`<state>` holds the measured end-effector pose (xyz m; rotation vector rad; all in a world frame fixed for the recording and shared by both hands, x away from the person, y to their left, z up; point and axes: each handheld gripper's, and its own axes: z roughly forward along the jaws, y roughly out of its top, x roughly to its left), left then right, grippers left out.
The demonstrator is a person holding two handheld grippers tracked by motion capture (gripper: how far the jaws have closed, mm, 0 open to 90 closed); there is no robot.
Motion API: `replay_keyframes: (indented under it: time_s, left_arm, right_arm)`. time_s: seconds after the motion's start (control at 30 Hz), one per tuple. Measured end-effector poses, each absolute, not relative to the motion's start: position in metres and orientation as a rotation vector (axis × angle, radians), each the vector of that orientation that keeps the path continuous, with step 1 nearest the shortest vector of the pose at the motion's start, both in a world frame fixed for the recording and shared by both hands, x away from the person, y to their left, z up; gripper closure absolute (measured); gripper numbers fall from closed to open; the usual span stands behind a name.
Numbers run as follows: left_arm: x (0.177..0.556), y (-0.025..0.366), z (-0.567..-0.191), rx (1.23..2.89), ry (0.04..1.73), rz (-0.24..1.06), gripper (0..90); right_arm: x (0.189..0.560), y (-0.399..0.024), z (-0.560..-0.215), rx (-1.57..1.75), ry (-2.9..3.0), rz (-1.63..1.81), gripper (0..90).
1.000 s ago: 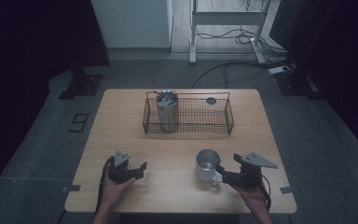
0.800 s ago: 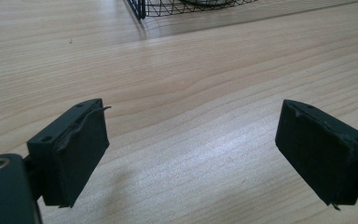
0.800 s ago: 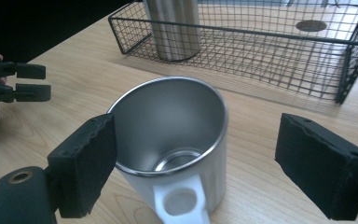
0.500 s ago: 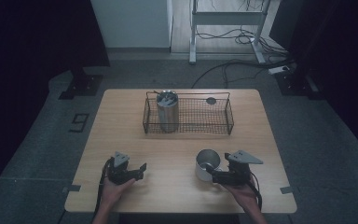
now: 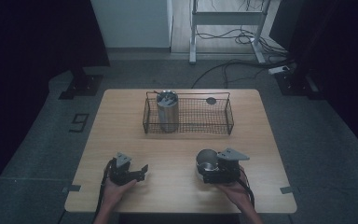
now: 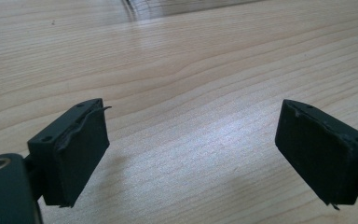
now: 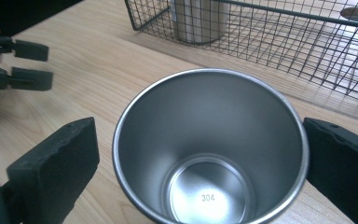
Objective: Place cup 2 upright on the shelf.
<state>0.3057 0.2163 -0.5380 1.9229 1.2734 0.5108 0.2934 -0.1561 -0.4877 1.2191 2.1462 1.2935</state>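
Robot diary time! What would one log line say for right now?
right gripper: jaws just opened, either side of steel cup | left gripper: open, nothing between, over table | second cup upright in wire basket

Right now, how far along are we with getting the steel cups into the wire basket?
One steel cup already stands upright at the left end of the wire basket. The second cup stands on the table between the right gripper jaws, which have just been opening; whether the pads press it is unclear. The left gripper is empty. Left to do: likely move that cup into the basket.
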Motion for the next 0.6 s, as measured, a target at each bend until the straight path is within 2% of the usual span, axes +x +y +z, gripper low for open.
replay_keyframes:
  time_s: [0.4, 0.6]
  left_arm:
    - [0.305, 0.215, -0.539, 1.930, 1.264, 0.498, 10.2]
    - [0.305, 0.214, -0.540, 1.934, 1.263, 0.494, 10.3]
  right_arm:
    - [0.303, -0.150, -0.500, 1.232, 2.187, 1.214, 0.3]
    - [0.303, -0.150, -0.503, 1.200, 2.200, 1.215, 5.4]
